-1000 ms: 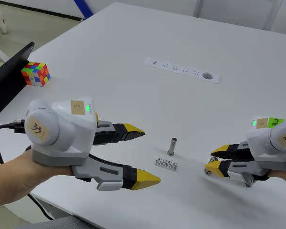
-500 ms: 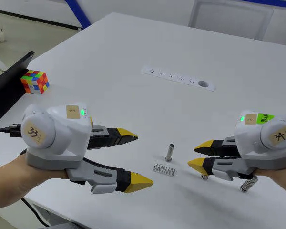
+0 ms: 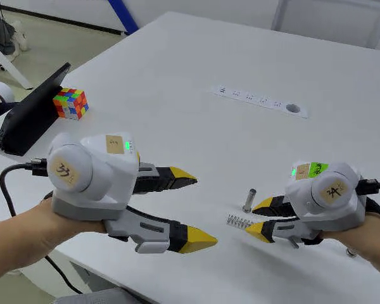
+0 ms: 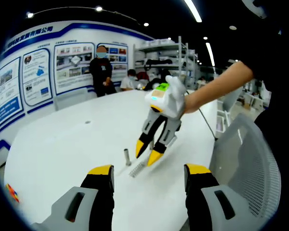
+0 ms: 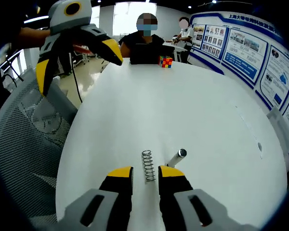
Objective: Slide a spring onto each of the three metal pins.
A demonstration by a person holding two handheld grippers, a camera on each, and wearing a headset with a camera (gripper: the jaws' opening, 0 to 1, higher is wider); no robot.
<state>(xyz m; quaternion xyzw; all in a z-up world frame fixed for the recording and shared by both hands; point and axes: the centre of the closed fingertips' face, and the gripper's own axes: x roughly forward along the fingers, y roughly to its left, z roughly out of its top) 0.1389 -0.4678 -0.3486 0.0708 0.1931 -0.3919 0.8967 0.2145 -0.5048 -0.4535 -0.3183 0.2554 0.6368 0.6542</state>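
Your right tool [image 5: 145, 172] is narrowly parted; its own view shows one end of the spring [image 5: 147, 166] lying loose in that gap on the tabletop [image 5: 135, 96]; the pin [image 5: 177, 158] stands just beside. The head view adds your left tool [image 3: 202, 210], spread wide and empty.

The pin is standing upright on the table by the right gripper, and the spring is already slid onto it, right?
No. The spring lies flat on the table beside the pin, not on it, just ahead of the fingers of the right gripper. The right gripper view shows it.
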